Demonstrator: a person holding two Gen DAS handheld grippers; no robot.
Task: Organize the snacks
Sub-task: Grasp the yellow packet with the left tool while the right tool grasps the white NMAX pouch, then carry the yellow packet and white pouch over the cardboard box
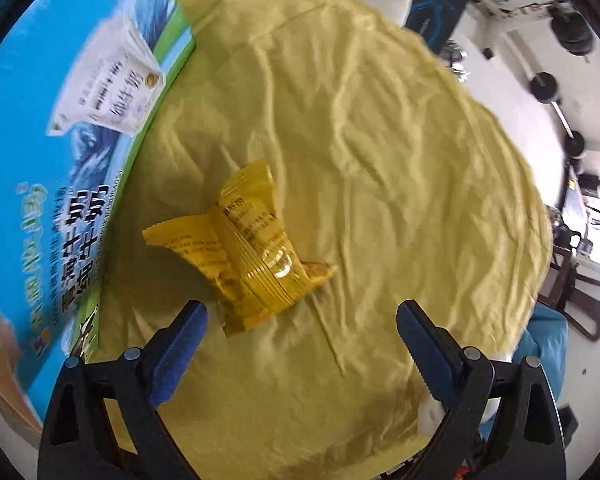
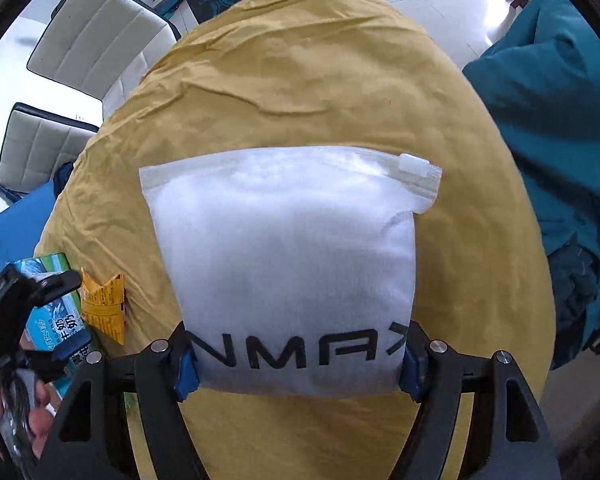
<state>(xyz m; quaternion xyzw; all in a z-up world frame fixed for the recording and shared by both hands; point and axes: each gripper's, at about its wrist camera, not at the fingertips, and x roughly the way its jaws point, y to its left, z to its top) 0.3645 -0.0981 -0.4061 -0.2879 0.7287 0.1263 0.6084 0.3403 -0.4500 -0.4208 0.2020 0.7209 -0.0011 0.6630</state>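
Observation:
A yellow snack packet (image 1: pixel 244 248) lies crumpled on the yellow cloth, just ahead of my left gripper (image 1: pixel 300 320), which is open with nothing between its blue-padded fingers. In the right wrist view the same packet (image 2: pixel 104 304) shows at the left, with the left gripper (image 2: pixel 66 308) around it. My right gripper (image 2: pixel 296 364) is spread wide and pressed against both sides of a white zip bag (image 2: pixel 288 256) printed with black letters. The bag lies flat on the cloth, its slider (image 2: pixel 414 162) at the far right corner.
A blue milk carton box (image 1: pixel 60 152) stands along the left of the cloth, close to the packet. The yellow cloth (image 2: pixel 300 80) covers a round table. White chairs (image 2: pixel 96 28) stand beyond it and a teal fabric heap (image 2: pixel 560 140) lies to the right.

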